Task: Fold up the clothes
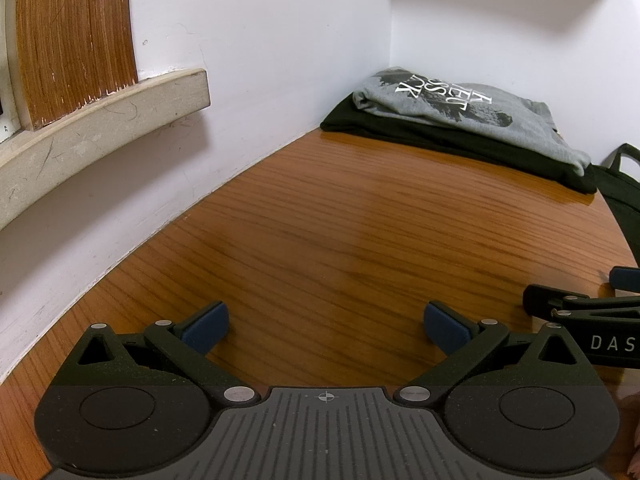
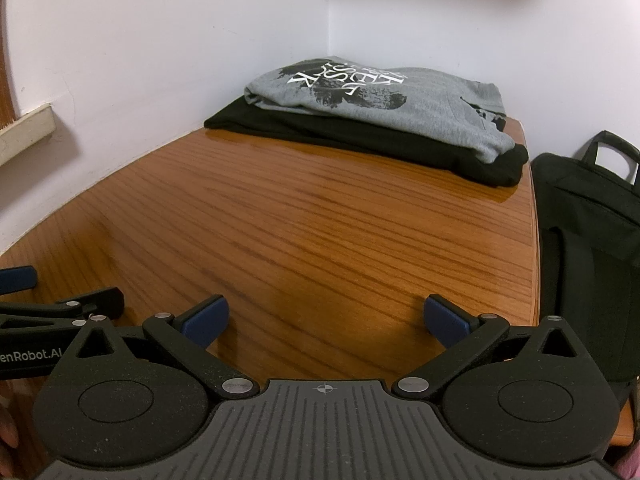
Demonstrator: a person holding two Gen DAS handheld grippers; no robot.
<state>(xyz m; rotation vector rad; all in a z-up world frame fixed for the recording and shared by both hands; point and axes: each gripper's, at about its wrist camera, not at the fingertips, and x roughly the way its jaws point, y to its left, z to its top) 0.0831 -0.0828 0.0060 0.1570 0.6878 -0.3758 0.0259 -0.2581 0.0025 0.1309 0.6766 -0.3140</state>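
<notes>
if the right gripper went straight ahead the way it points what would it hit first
Bare wooden table ahead of the open right gripper; first contact would probably be the black garment under the grey shirt, though height is unclear.

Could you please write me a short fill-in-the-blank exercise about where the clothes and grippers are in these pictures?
1. The grey printed garment lies folded on top of a ____ garment.
2. The clothes sit on the wooden table in the far ____ where the white walls meet.
3. The left gripper and right gripper are both ____ and hold nothing.
4. Beside the table's right edge stands a black ____.

Missing words: black; corner; open; bag
</notes>
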